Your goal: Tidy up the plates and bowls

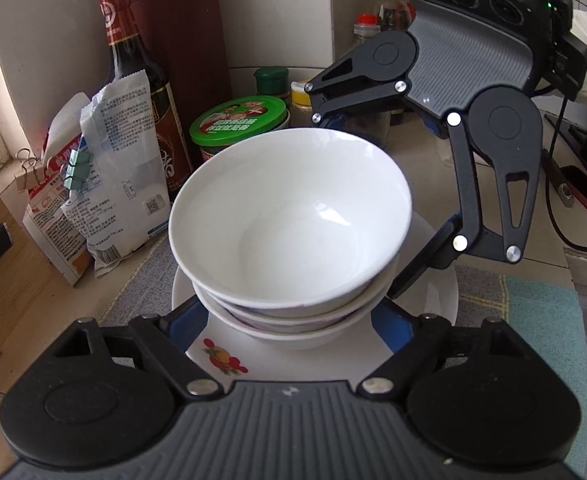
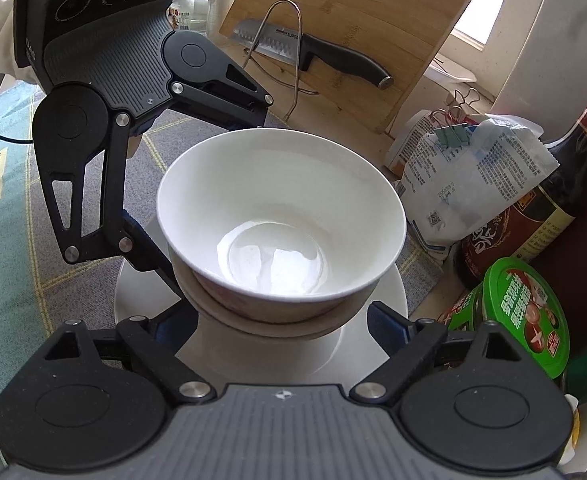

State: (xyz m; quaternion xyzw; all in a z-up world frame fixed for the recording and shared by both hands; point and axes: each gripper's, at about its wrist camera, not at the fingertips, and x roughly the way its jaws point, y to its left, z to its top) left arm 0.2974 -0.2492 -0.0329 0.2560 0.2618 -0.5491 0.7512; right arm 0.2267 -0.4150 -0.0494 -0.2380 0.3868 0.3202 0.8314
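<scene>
A stack of three white bowls sits on a white plate with a fruit print, on a grey mat. My left gripper is open, its blue-padded fingers on either side of the stack's base. My right gripper is also open and straddles the same stack from the opposite side, just above the plate. Each gripper shows in the other's view: the right one at the upper right, the left one at the upper left. Neither visibly clamps a bowl.
A soy sauce bottle, clipped bags, a green-lidded jar and a dark knife block crowd one side of the stack. A cutting board with a knife leans behind. A teal mat lies alongside.
</scene>
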